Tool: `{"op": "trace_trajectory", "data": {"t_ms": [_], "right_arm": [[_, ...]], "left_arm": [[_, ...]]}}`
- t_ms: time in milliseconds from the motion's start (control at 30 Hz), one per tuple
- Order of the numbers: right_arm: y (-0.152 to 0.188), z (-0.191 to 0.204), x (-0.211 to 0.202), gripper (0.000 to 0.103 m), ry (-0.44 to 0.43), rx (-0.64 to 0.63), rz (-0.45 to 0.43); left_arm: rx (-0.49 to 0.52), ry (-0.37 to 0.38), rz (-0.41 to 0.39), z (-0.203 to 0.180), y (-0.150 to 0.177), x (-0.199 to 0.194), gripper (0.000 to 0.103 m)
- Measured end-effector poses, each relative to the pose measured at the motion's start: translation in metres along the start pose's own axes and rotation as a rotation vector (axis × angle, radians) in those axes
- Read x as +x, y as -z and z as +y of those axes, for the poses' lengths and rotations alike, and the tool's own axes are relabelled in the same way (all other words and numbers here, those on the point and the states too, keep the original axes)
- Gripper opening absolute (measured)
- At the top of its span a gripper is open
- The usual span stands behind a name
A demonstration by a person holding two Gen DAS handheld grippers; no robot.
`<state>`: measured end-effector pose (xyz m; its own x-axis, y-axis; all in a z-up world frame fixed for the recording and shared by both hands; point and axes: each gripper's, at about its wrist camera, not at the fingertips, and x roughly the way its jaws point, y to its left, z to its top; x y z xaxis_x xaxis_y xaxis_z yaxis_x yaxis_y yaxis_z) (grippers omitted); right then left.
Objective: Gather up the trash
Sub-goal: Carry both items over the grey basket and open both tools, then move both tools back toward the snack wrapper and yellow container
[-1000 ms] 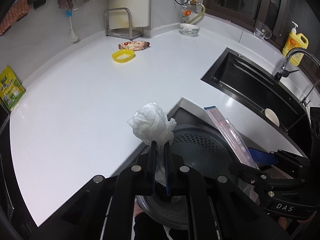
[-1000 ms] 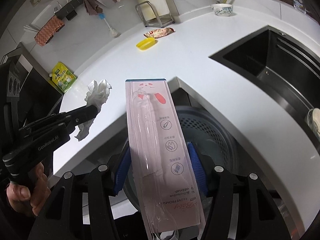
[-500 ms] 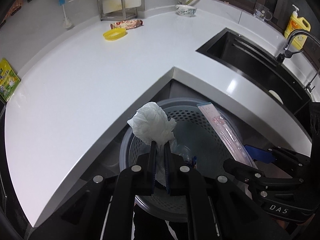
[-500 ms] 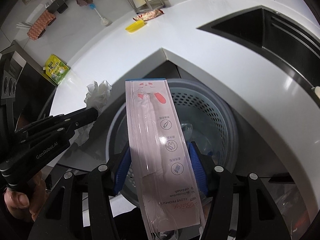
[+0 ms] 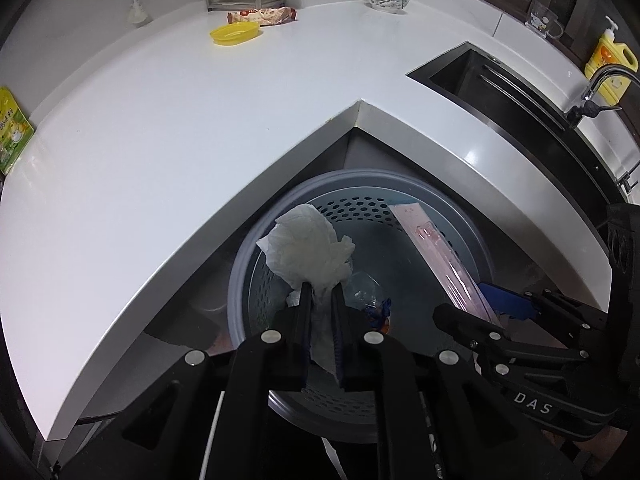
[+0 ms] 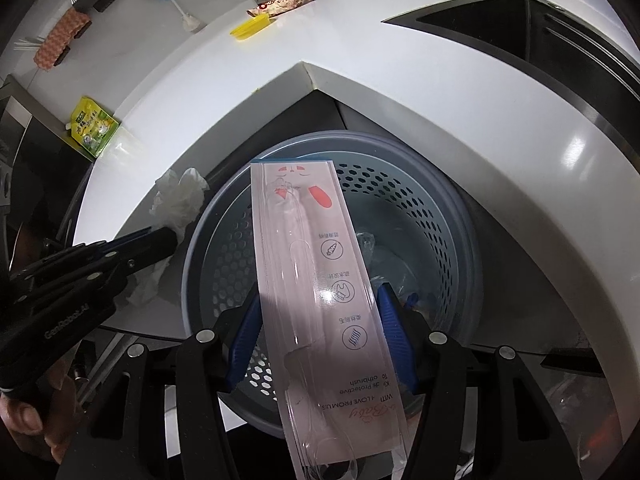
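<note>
Fingers of the left gripper (image 5: 320,300) are pressed together on a crumpled paper towel (image 5: 308,246), which hangs above the near-left rim of the perforated grey waste basket (image 5: 476,240). The right gripper (image 6: 320,320) pinches a pink toothbrush package (image 6: 316,288) between its blue pads (image 6: 390,320), with the long card held lengthwise over the basket's mouth. Both pieces of trash are at the drop point, so the step in hand looks like the release. The next move probably calls for spreading each pair of jaws; the towel sits near the rim and may need carrying a little further inward first.

On the package, upside down, read "Baby", "WITH LOVE FROM US" and part of "Protective Toothbrush". The left tool is marked "GenRobot.AI", the right one "DAS".

Inside the basket lie clear plastic and a small blue-and-orange scrap. Beyond it spreads the white corner countertop (image 5: 180,140), where a yellow lid (image 5: 236,33), a snack wrapper (image 5: 262,16) and a green packet (image 6: 94,126) are yet to be collected. At the far right are the dark sink (image 5: 520,100) and a yellow soap bottle (image 5: 610,62).
</note>
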<state>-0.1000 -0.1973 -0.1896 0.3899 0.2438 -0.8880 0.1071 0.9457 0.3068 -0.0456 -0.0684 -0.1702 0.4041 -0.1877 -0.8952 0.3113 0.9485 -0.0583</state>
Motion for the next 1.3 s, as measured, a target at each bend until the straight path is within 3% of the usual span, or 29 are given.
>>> {"op": "trace_trajectory", "data": {"t_ms": [100, 167, 233, 800, 1300], "right_arm": [[-0.001, -0.001, -0.003, 0.056, -0.004, 0.004, -0.004], [-0.002, -0.002, -0.004, 0.058, 0.001, 0.009, -0.005], [-0.002, -0.004, -0.007, 0.061, 0.003, 0.016, -0.012], [0.001, -0.001, -0.018, 0.061, 0.009, 0.027, 0.003], [-0.037, 0.025, -0.04, 0.063, -0.003, 0.016, -0.095]], "left_arm": [[-0.011, -0.004, -0.007, 0.003, -0.001, -0.003, 0.02], [-0.023, -0.002, -0.011, 0.006, -0.001, -0.004, 0.05], [-0.035, -0.004, -0.027, 0.009, 0.0, -0.008, 0.06], [-0.049, -0.012, -0.061, 0.017, -0.006, -0.028, 0.064], [-0.019, 0.017, -0.13, 0.04, -0.049, -0.054, 0.07]]}}
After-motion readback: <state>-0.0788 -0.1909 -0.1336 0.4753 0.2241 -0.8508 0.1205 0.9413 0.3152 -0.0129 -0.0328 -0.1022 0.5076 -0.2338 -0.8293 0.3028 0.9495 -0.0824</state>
